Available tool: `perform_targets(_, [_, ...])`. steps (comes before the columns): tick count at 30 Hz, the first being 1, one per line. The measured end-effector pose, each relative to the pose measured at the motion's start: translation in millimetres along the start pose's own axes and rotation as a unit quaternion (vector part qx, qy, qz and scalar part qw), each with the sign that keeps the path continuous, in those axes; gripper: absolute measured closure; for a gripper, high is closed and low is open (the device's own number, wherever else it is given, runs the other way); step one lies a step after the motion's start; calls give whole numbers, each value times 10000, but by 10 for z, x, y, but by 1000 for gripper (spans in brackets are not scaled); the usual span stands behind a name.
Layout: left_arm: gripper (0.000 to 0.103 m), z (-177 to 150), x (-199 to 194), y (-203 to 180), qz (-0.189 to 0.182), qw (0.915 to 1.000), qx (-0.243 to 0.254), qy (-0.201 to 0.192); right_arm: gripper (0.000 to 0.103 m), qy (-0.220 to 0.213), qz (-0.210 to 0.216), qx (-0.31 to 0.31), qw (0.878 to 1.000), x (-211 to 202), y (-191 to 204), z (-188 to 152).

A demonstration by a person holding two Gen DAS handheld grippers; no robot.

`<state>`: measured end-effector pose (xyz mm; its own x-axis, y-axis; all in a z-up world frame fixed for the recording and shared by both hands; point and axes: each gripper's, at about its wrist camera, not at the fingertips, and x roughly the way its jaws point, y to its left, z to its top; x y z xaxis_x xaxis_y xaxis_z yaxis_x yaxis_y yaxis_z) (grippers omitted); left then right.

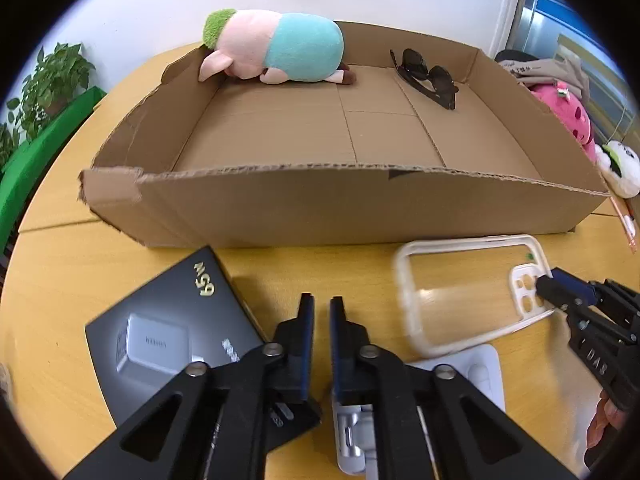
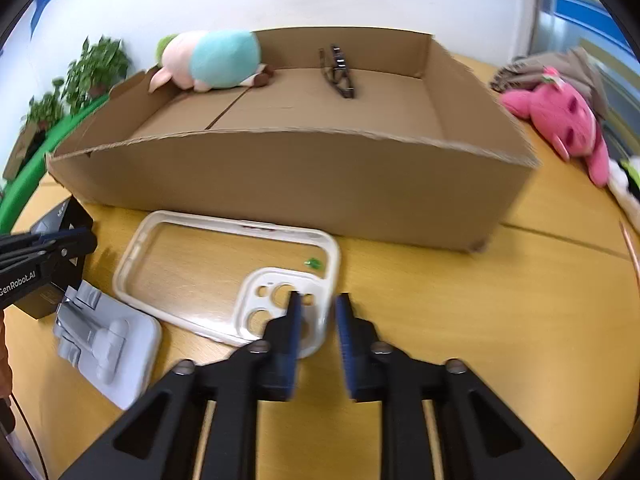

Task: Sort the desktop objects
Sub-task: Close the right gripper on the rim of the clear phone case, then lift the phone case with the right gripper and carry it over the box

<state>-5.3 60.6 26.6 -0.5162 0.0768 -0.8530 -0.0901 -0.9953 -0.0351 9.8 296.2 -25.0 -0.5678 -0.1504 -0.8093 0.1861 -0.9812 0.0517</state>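
A clear phone case with a white rim (image 2: 240,229) lies on the wooden table in front of the cardboard box (image 2: 280,184). My right gripper (image 2: 319,298) straddles its camera corner, one finger inside and one outside, pads closed on the rim. In the left wrist view the right gripper (image 1: 550,286) pinches that same corner of the case (image 1: 404,292). My left gripper (image 1: 321,302) is shut, with only a thin slit between its fingers, over the right edge of a black charger box (image 1: 172,320) and a grey phone stand (image 1: 484,372). Whether it pinches either I cannot tell.
The cardboard box (image 1: 320,204) holds a plush pig (image 1: 280,46) and sunglasses (image 1: 428,76). A pink plush (image 2: 560,120), a grey cloth and a white-green plush (image 1: 620,164) lie to its right. Potted plants (image 1: 52,80) stand at the far left. An orange pen (image 1: 626,220) lies near the right edge.
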Motion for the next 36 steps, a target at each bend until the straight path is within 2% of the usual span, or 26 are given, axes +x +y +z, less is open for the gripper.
perform_targets(5, [103, -53, 16, -97, -299, 9995, 1, 128, 91, -74, 29, 137, 9999, -104, -141, -125])
perform_targets(9, [103, -108, 29, -208, -400, 9990, 52, 174, 95, -154, 72, 220, 9996, -159, -208, -199])
perform_targets(13, [103, -110, 61, -233, -698, 9970, -109, 305, 96, -178, 76, 270, 9994, -172, -240, -226])
perform_targets(21, [102, -106, 129, -193, -1041, 9931, -357, 396, 96, -254, 61, 203, 9995, -171, -270, -237])
perform_targets(23, [99, -104, 154, -184, -1172, 9911, -430, 471, 96, -279, 47, 186, 9994, -174, -267, -245])
perform_targets(29, [78, -90, 160, -251, -1400, 9883, -421, 430, 96, -308, 14, 148, 9994, -181, -279, -261])
perform_targets(33, [75, -83, 150, -256, -1348, 9888, -462, 435, 96, -332, -36, 102, 9994, -190, -270, -276])
perform_targets(36, [65, -112, 112, -222, -1277, 9888, -613, 468, 95, -351, -72, 54, 9993, -209, -268, -305])
